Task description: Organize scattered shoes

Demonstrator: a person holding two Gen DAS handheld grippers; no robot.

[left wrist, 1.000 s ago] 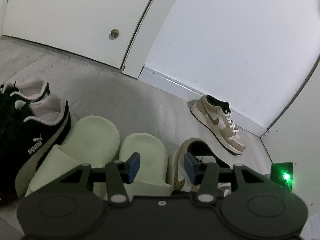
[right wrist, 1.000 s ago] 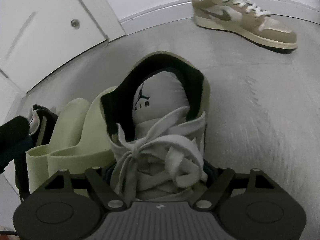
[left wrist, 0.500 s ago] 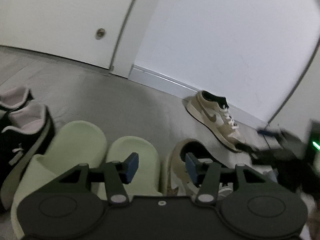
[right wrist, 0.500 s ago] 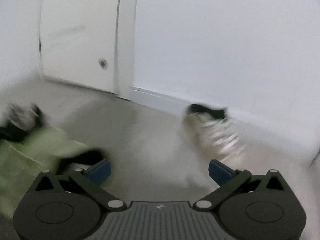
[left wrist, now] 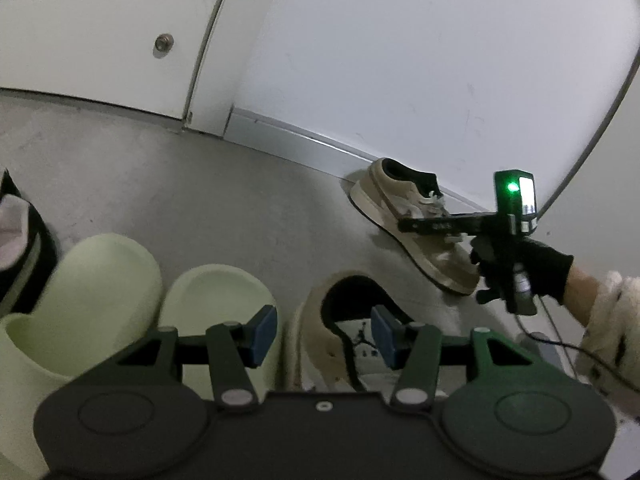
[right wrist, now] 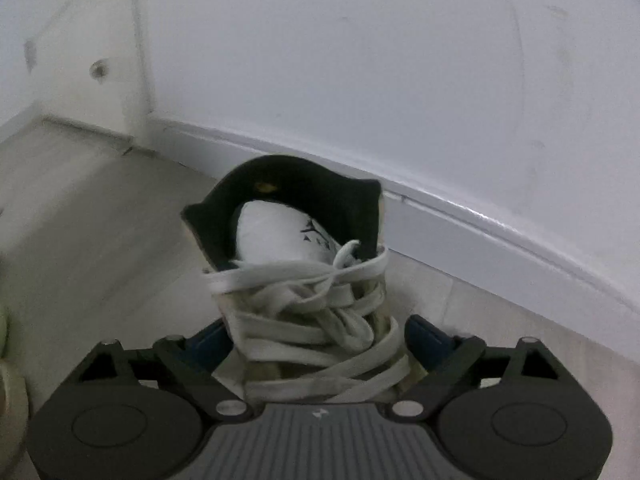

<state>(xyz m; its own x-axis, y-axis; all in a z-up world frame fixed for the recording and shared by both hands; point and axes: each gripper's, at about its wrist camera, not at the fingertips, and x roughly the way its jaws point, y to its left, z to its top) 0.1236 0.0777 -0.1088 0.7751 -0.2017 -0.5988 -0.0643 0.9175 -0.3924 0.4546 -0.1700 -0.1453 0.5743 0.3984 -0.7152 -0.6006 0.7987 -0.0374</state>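
A tan sneaker [left wrist: 416, 216] lies along the baseboard; its laces [right wrist: 312, 300] fill the right wrist view. My right gripper [right wrist: 318, 338] straddles that shoe over the laces, its jaws closing, with the blue pads [right wrist: 426, 336] close beside the shoe's sides. A gloved hand [left wrist: 528, 264] holds this gripper [left wrist: 412, 226]. The matching tan sneaker [left wrist: 320, 320] stands heel-up beside two pale green slides [left wrist: 216, 300]. My left gripper [left wrist: 324, 336] hovers open above that heel and the nearer slide, holding nothing.
A black shoe with a pink lining [left wrist: 16, 220] shows at the far left edge. A white door with a small round fitting [left wrist: 163, 42] and a white wall with a baseboard [right wrist: 480, 220] bound the grey floor. A cable [left wrist: 560, 344] trails at the right.
My right gripper let go of the near tan sneaker, swung right to the wall and now straddles the other tan sneaker. My left gripper drifted right; the black shoes slid to the frame edge.
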